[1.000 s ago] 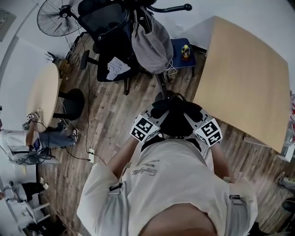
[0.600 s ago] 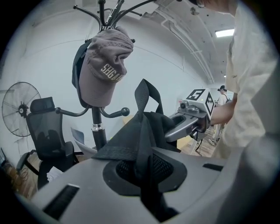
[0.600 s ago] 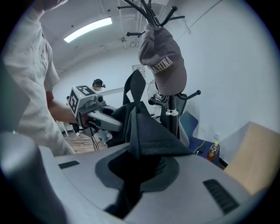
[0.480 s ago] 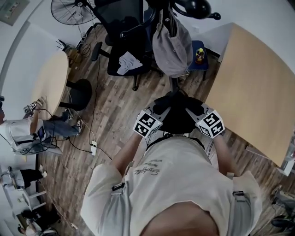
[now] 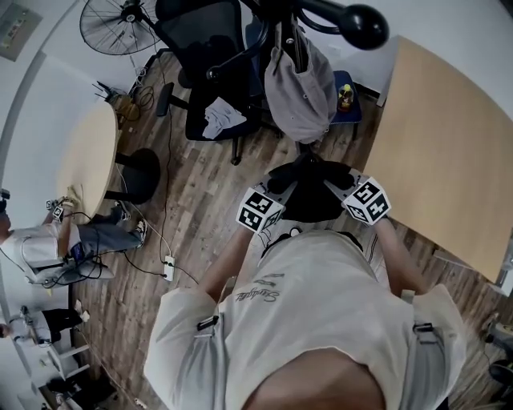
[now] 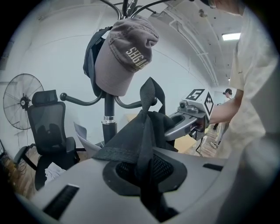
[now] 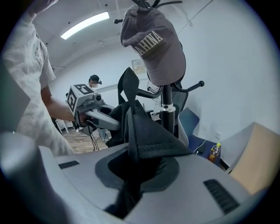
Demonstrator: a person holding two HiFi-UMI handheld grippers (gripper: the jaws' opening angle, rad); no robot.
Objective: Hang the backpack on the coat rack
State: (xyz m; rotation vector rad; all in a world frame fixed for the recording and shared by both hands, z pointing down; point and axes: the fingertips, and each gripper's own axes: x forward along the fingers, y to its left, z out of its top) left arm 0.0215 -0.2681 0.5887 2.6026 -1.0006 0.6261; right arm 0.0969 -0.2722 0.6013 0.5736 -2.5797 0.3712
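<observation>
The black backpack (image 5: 309,198) hangs between my two grippers, just short of the coat rack's pole (image 6: 108,124). My left gripper (image 6: 146,175) is shut on a fold of its black fabric, and the backpack's strap loop (image 6: 149,92) stands up above the jaws. My right gripper (image 7: 133,173) is shut on the other side of the backpack (image 7: 139,131). A grey cap (image 5: 300,80) and a dark bag hang on the rack. One rack arm with a round knob (image 5: 362,24) juts out close under the head camera. The fingertips of both grippers are hidden under fabric.
A black office chair (image 5: 210,60) with white cloth on its seat stands left of the rack, a floor fan (image 5: 120,24) beyond it. A wooden table (image 5: 449,152) fills the right, a round table (image 5: 86,156) the left. A blue chair holds a bottle (image 7: 213,152). Cables cross the floor.
Both grippers have carried the backpack closer to the coat rack. The rack's knobbed arm now looms larger at the top of the head view. Both grips are unchanged.
</observation>
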